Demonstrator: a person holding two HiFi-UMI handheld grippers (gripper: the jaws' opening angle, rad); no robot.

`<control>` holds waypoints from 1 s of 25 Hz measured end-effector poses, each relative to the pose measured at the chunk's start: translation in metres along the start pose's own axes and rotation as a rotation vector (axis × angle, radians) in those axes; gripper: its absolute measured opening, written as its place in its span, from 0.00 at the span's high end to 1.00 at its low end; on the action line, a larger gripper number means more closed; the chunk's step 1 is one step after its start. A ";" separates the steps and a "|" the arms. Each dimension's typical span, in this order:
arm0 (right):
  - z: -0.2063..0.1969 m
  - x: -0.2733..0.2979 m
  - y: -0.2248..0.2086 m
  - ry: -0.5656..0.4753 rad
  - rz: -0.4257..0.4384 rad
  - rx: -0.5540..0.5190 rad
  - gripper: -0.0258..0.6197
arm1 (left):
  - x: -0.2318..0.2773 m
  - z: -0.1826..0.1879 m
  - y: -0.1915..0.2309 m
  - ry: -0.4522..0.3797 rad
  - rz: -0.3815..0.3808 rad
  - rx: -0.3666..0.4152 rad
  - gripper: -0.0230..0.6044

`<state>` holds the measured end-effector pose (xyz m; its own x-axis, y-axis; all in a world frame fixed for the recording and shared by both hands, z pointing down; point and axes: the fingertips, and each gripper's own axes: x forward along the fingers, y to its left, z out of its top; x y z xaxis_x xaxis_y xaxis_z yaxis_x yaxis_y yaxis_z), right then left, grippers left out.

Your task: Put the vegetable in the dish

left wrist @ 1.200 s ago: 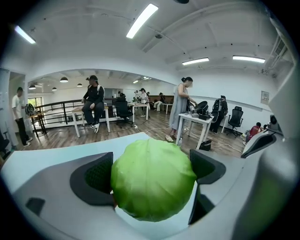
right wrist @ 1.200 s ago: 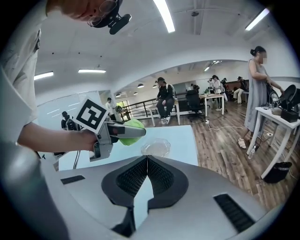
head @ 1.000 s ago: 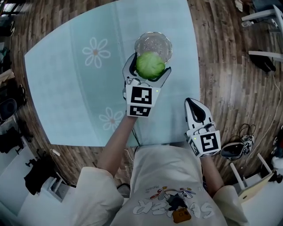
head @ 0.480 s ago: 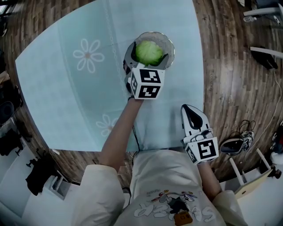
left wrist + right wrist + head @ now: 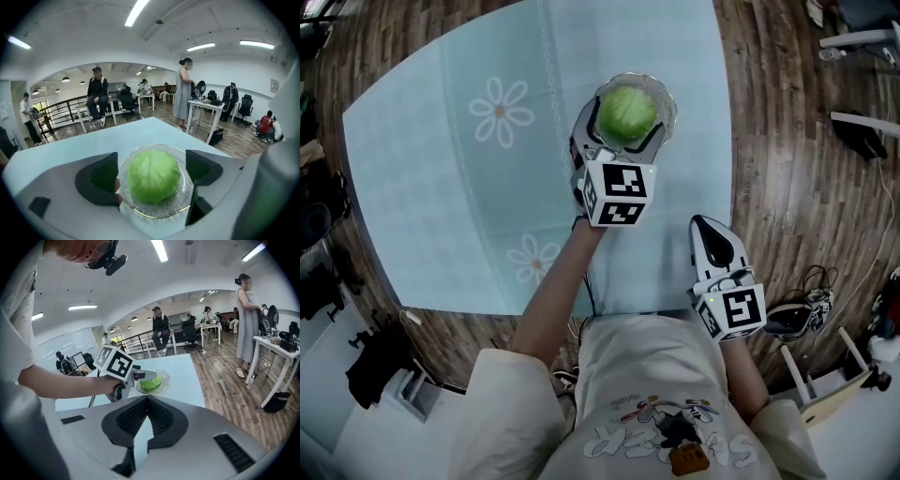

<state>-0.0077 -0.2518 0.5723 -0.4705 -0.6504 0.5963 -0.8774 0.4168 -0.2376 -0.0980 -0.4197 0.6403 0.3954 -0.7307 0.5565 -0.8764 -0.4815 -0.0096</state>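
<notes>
– Green things on the tabletop [image 5: 441, 187]: how many?
– 1 cabbage [image 5: 627, 113], round, sitting in the middle of 1 clear glass dish [image 5: 667, 97] at the far right of the pale blue surface. The surface also shows 2 white flower prints [image 5: 501, 111], both left of the dish.
– Any writing?
– None I can read. Each of the 2 claws carries 1 cube [image 5: 619, 192] with black-and-white square markers. The print on the person's shirt [image 5: 661, 427] is too small to make out.
– The left claw [image 5: 624, 124]?
– Spread wide on either side of the cabbage, over the dish. Its jaws have just been closing a little, yet a gap shows between each pad and the leaves, so nothing is gripped.
– And the right claw [image 5: 709, 230]?
– Jaws together, empty, above the near right edge of the tabletop, well apart from the dish.
</notes>
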 end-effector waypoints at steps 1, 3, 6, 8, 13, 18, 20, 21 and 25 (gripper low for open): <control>0.001 -0.002 0.001 -0.003 0.001 -0.004 0.93 | -0.008 -0.001 0.001 -0.003 0.014 0.012 0.26; 0.006 -0.008 0.004 -0.018 0.006 -0.021 0.93 | -0.026 -0.002 0.002 -0.017 0.037 0.032 0.38; 0.011 -0.018 0.006 -0.041 0.012 -0.039 0.93 | -0.051 -0.004 0.001 -0.031 0.053 0.001 0.56; 0.010 -0.027 0.005 -0.053 0.007 -0.040 0.93 | -0.068 -0.005 0.001 -0.036 0.066 -0.031 0.65; 0.012 -0.053 0.013 -0.087 0.020 -0.062 0.93 | -0.108 -0.012 -0.018 -0.029 0.089 -0.033 0.82; 0.016 -0.078 0.017 -0.123 0.037 -0.066 0.93 | -0.137 -0.024 -0.042 -0.009 0.107 -0.028 0.95; 0.016 -0.088 0.015 -0.138 0.044 -0.083 0.93 | -0.146 -0.025 -0.056 -0.012 0.099 -0.045 0.95; 0.015 -0.093 0.016 -0.145 0.045 -0.091 0.93 | -0.153 -0.026 -0.064 -0.012 0.093 -0.054 0.95; 0.015 -0.110 0.032 -0.171 0.113 -0.042 0.93 | -0.196 -0.015 -0.081 -0.040 0.082 -0.011 0.95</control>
<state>0.0147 -0.1765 0.4870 -0.5777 -0.6951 0.4279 -0.8153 0.5167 -0.2614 -0.1085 -0.2295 0.5446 0.3329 -0.7863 0.5205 -0.9090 -0.4144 -0.0448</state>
